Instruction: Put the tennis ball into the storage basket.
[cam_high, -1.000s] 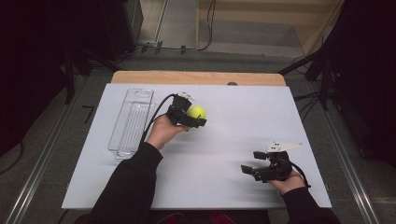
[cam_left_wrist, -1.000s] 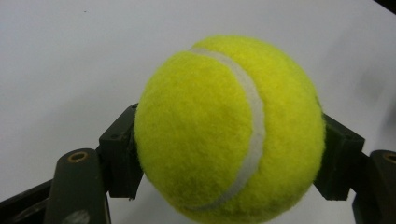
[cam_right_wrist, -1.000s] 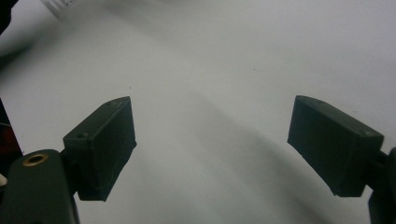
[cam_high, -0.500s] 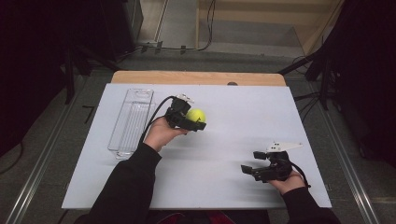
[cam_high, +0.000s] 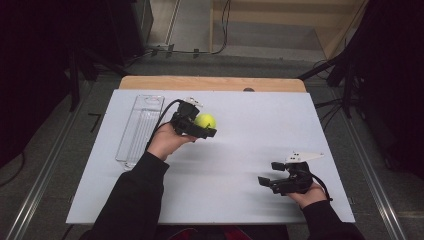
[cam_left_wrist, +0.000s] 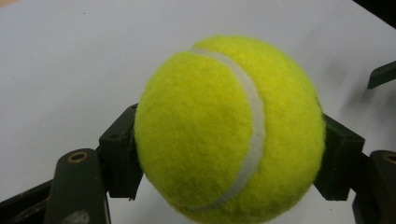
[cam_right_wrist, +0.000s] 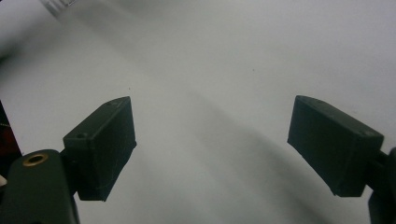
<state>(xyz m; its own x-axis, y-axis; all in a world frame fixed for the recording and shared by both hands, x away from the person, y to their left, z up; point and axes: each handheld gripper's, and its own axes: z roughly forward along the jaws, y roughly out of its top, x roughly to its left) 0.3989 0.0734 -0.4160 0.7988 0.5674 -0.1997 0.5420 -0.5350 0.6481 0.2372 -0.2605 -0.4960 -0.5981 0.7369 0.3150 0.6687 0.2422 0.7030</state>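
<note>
Lifted slightly since a second ago, the tennis ball (cam_high: 205, 120) now rides a little higher and closer to the clear plastic tray (cam_high: 135, 130) that lies at the table's left side, while the other hand has kept its place. Starting from the left, the tray lies flat on the white table (cam_high: 240, 150), apart from the left gripper (cam_high: 206, 129), whose jaws are clamped on the ball across its widest part, pads pressing the felt on both flanks. That ball looks light, springy and fuzzy, so it should grip well and give a little under pressure; holding it across the middle, as now, seems the safest place. Further right, the right gripper (cam_high: 266, 183) hovers low near the table's front edge, jaws spread wide with nothing between them
</note>
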